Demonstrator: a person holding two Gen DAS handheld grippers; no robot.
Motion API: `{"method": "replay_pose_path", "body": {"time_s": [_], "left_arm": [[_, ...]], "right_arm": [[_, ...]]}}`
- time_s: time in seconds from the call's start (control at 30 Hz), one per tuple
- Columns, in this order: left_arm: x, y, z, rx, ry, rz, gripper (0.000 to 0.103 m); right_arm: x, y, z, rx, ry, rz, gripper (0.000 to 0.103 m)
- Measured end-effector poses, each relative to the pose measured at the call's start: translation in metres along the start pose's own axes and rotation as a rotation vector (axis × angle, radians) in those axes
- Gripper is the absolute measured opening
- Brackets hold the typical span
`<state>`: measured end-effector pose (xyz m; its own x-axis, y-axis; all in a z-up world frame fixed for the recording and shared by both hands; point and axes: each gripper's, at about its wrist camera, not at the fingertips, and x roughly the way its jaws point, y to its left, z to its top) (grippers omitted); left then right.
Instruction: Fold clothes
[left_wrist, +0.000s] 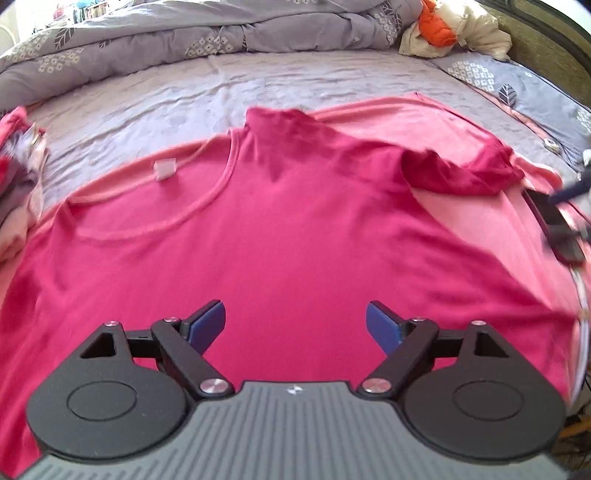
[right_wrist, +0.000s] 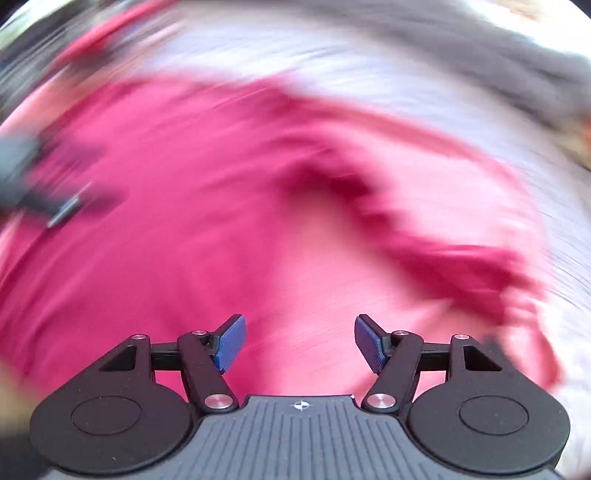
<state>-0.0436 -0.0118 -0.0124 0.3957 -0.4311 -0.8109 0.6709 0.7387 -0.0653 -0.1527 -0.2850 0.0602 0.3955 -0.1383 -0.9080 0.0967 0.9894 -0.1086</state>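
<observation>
A bed (left_wrist: 155, 96) with a grey-lilac sheet fills the scene, a rumpled floral quilt (left_wrist: 207, 33) bunched along its far edge. Spread across the near half lies the pink T-shirt (left_wrist: 280, 229), neckline (left_wrist: 155, 218) to the left with a white label (left_wrist: 165, 169) showing. Its far-right sleeve (left_wrist: 461, 170) is turned in over the body, darker and creased, so the work seems to stand at the sleeve-folding stage; whether the other side is folded cannot be told. Another fold would call for a pinch on an edge and a flat carry across. A small heap of other clothes (left_wrist: 18, 177) sits at the far left. The left hand-held gripper (left_wrist: 295, 325) hangs wide open above the shirt's body, holding nothing. The right hand-held gripper (right_wrist: 299, 343) is also spread wide and empty; its view is badly smeared, though it probably hovers over the same shirt near the folded sleeve.
</observation>
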Motion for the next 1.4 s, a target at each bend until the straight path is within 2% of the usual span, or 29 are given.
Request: {"method": "replay_pose_path", "body": {"time_s": [0.07, 0.13, 0.2, 0.23, 0.3, 0.37, 0.4, 0.47, 0.5, 0.53, 0.57, 0.67, 0.8, 0.87, 0.9, 0.97, 1.0, 1.03, 1.1, 1.2, 1.33, 1.4], "left_arm": [[0.01, -0.001, 0.017, -0.007, -0.009, 0.012, 0.085], [0.021, -0.002, 0.033, -0.029, -0.014, 0.028, 0.085], [0.033, -0.005, 0.047, -0.041, -0.004, 0.04, 0.085], [0.04, -0.007, 0.053, -0.043, 0.001, 0.047, 0.085], [0.052, -0.01, 0.065, -0.041, 0.004, 0.063, 0.085], [0.063, -0.013, 0.075, -0.038, 0.012, 0.074, 0.085], [0.068, -0.014, 0.08, -0.035, 0.016, 0.078, 0.085], [0.079, -0.018, 0.088, -0.028, 0.032, 0.068, 0.086], [0.086, -0.02, 0.091, -0.023, 0.051, 0.056, 0.088], [0.097, -0.025, 0.091, -0.007, 0.105, 0.03, 0.088], [0.106, -0.029, 0.09, 0.008, 0.152, 0.008, 0.088], [0.107, -0.037, 0.083, 0.057, 0.175, -0.003, 0.088], [0.109, -0.048, 0.074, 0.123, 0.207, -0.019, 0.088], [0.11, -0.054, 0.069, 0.156, 0.222, -0.026, 0.088], [0.111, -0.057, 0.067, 0.173, 0.23, -0.03, 0.089], [0.112, -0.059, 0.065, 0.186, 0.237, -0.032, 0.09], [0.113, -0.059, 0.066, 0.186, 0.237, -0.031, 0.091], [0.113, -0.06, 0.066, 0.186, 0.237, -0.029, 0.092], [0.114, -0.059, 0.066, 0.18, 0.237, -0.028, 0.092], [0.114, -0.06, 0.065, 0.176, 0.237, -0.024, 0.094], [0.112, -0.058, 0.067, 0.163, 0.236, -0.019, 0.094], [0.108, -0.053, 0.072, 0.135, 0.222, 0.0, 0.094]], "right_arm": [[0.006, -0.046, 0.015, 0.181, -0.068, -0.124, 0.065], [0.023, -0.096, 0.02, 0.352, -0.08, -0.217, 0.065], [0.041, -0.134, 0.021, 0.483, -0.06, -0.252, 0.063], [0.049, -0.148, 0.011, 0.525, -0.062, -0.265, 0.063], [0.059, -0.168, -0.003, 0.579, -0.089, -0.255, 0.063], [0.078, -0.171, -0.007, 0.629, -0.106, -0.208, 0.063], [0.099, -0.166, -0.003, 0.659, -0.114, -0.152, 0.062], [0.118, -0.171, 0.001, 0.714, -0.098, -0.037, 0.048], [0.123, -0.166, 0.005, 0.725, -0.076, -0.008, 0.017], [0.129, -0.162, 0.009, 0.735, -0.055, 0.02, 0.006], [0.128, -0.161, 0.011, 0.749, -0.074, 0.013, 0.006], [0.104, -0.176, 0.031, 0.823, -0.207, 0.014, 0.006], [0.059, -0.219, 0.072, 0.865, -0.45, -0.011, 0.006], [0.043, -0.236, 0.087, 0.834, -0.526, -0.049, 0.006], [0.042, -0.242, 0.092, 0.811, -0.534, -0.109, 0.007], [0.058, -0.258, 0.094, 0.813, -0.488, -0.181, 0.016], [0.074, -0.268, 0.091, 0.841, -0.431, -0.182, 0.031], [0.093, -0.277, 0.085, 0.885, -0.362, -0.18, 0.037], [0.126, -0.285, 0.071, 0.962, -0.244, -0.132, 0.037], [0.148, -0.268, 0.055, 0.99, -0.235, -0.042, 0.038], [0.171, -0.254, 0.064, 0.986, -0.233, 0.003, 0.053], [0.186, -0.256, 0.076, 0.997, -0.218, 0.023, 0.058]]}}
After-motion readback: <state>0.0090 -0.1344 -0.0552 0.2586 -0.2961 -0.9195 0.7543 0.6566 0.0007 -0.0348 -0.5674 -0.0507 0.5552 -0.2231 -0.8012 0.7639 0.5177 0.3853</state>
